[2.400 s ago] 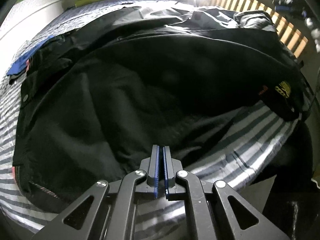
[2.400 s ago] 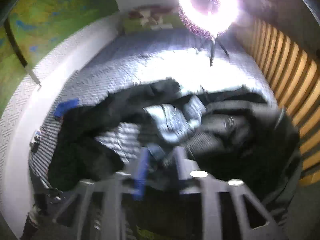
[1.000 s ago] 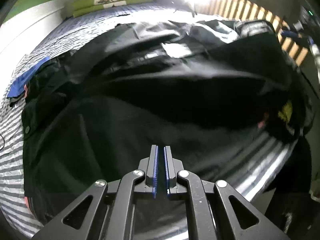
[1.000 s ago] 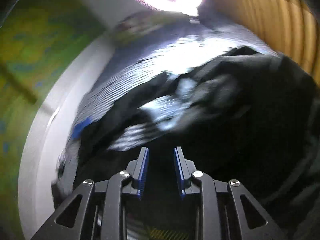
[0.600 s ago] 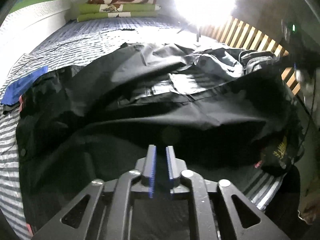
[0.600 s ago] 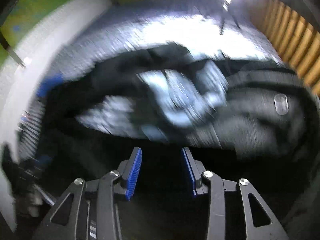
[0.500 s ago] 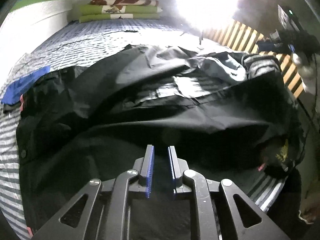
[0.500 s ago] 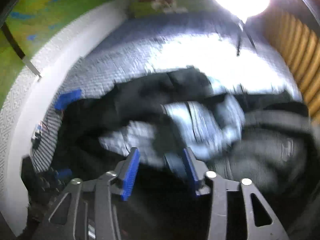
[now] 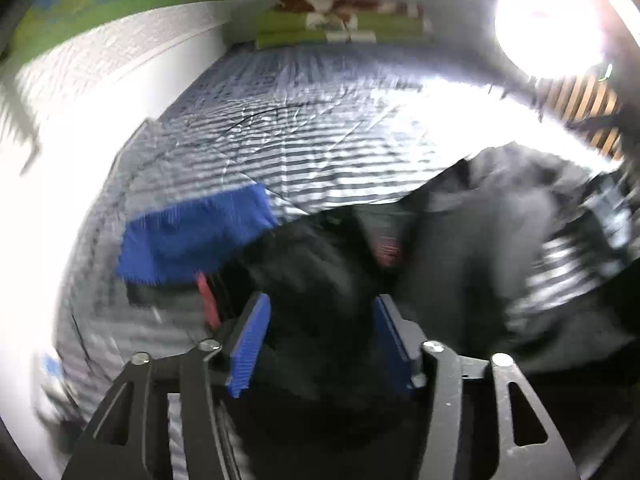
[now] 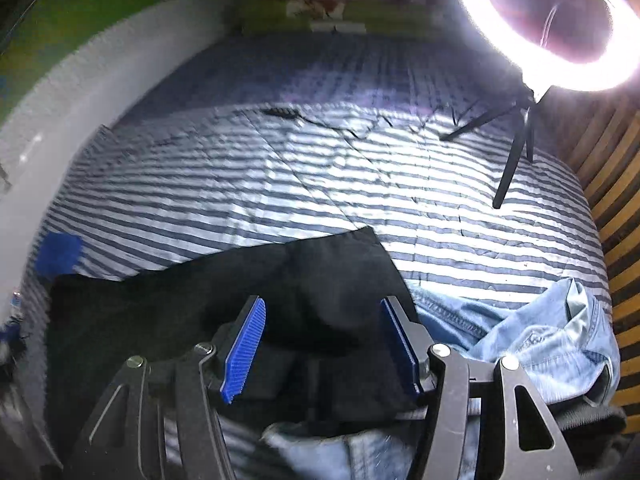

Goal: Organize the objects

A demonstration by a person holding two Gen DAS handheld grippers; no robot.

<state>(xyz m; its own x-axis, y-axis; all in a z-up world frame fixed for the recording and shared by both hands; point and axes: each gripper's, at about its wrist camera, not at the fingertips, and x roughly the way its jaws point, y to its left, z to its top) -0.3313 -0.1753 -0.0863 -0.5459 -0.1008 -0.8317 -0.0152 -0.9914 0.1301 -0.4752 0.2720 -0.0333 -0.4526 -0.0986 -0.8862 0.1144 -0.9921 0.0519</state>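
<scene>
A black garment (image 10: 328, 280) lies spread on the striped bed (image 10: 280, 184); it also shows in the left wrist view (image 9: 320, 272), blurred. My right gripper (image 10: 322, 344) is open above its far part, nothing between the fingers. Light blue jeans (image 10: 540, 340) lie crumpled to its right. My left gripper (image 9: 320, 340) is open over the black garment's left end. A blue cloth (image 9: 192, 240) lies just left of it, and shows small in the right wrist view (image 10: 58, 254).
A ring light (image 10: 552, 20) on a black tripod (image 10: 516, 148) stands on the bed at the far right. Green folded bedding (image 10: 340, 12) is stacked at the head. A white wall (image 9: 48, 208) runs along the left, wooden slats (image 10: 616, 184) along the right.
Both grippers have opened wide; the left was shut on the black cloth and has let it go. The black garment now lies flat. Both views have swung towards the bed's head and left side.
</scene>
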